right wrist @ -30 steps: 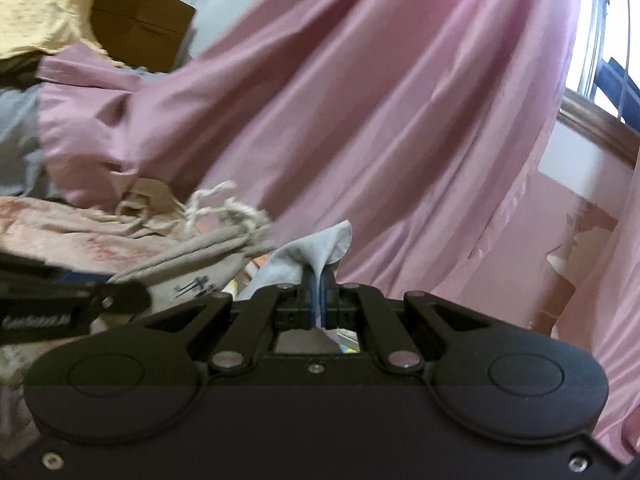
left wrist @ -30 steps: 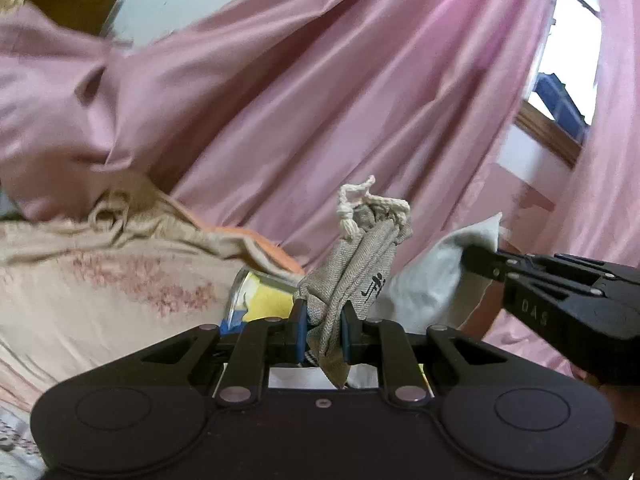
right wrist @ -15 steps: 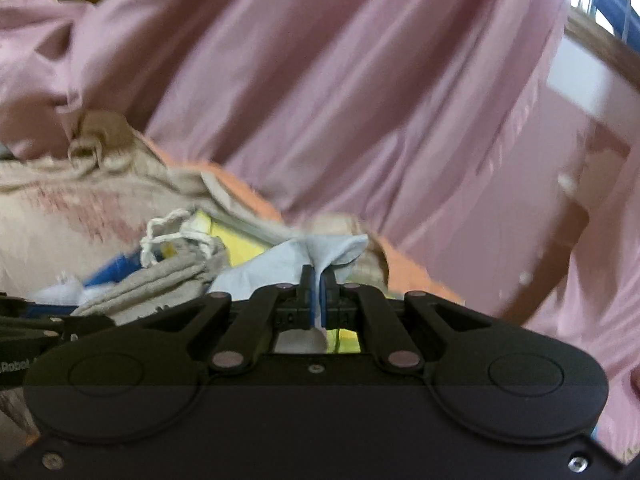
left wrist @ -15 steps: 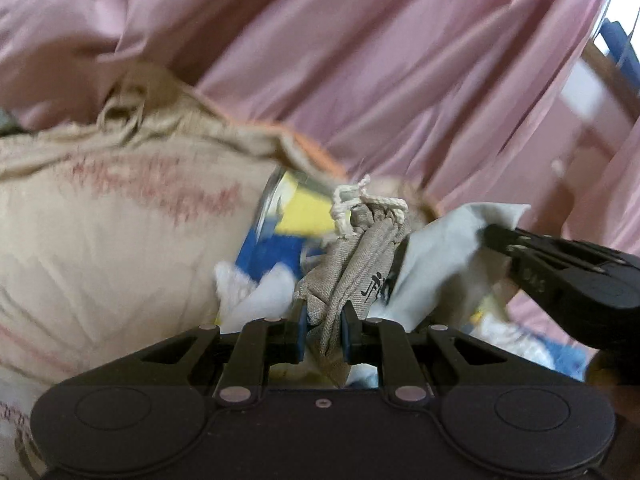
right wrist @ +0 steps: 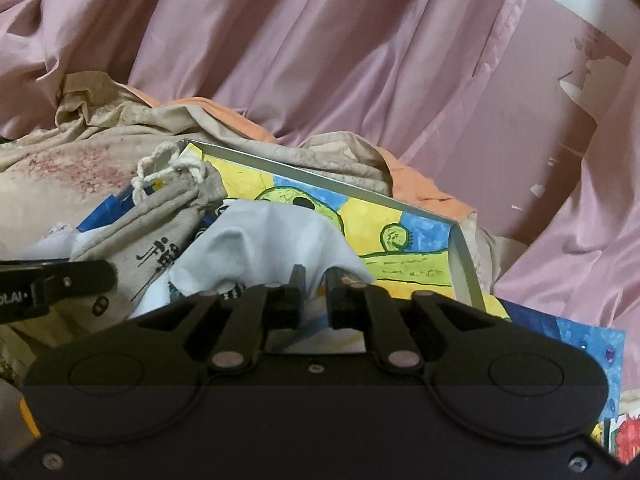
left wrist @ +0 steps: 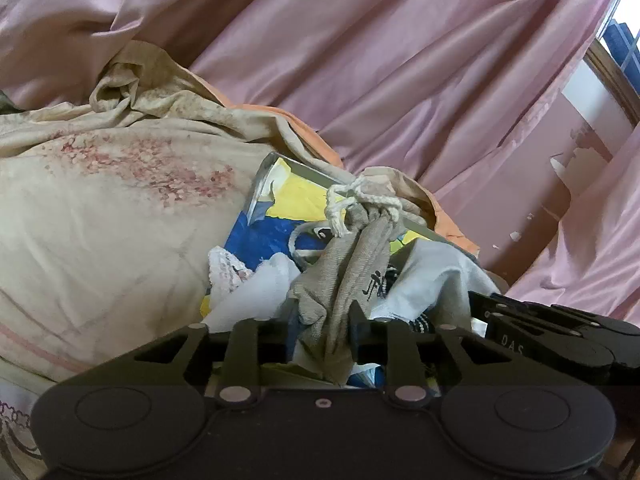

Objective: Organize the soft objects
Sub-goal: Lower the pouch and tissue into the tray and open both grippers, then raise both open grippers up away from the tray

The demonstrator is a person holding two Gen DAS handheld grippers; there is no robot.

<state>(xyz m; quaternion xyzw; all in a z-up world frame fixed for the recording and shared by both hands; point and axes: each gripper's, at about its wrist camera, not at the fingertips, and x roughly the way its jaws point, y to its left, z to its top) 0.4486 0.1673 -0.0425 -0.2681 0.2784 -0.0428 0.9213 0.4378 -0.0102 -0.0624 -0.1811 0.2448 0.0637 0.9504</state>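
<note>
Linen-grey drawstring pouch [left wrist: 352, 280], carried high half a second ago, now hangs low over the painted box [right wrist: 460, 236], the left gripper [left wrist: 322, 322] clamped on it. Its black printed mark is unreadable. Rightward, the right gripper [right wrist: 314, 280] has parted, leaving the white cloth [right wrist: 264, 236] just ahead inside; "DAS" shows on its housing.

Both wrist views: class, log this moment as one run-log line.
left gripper: shut on drawstring pouch | right gripper: open, white cloth between fingers | both over picture box
</note>
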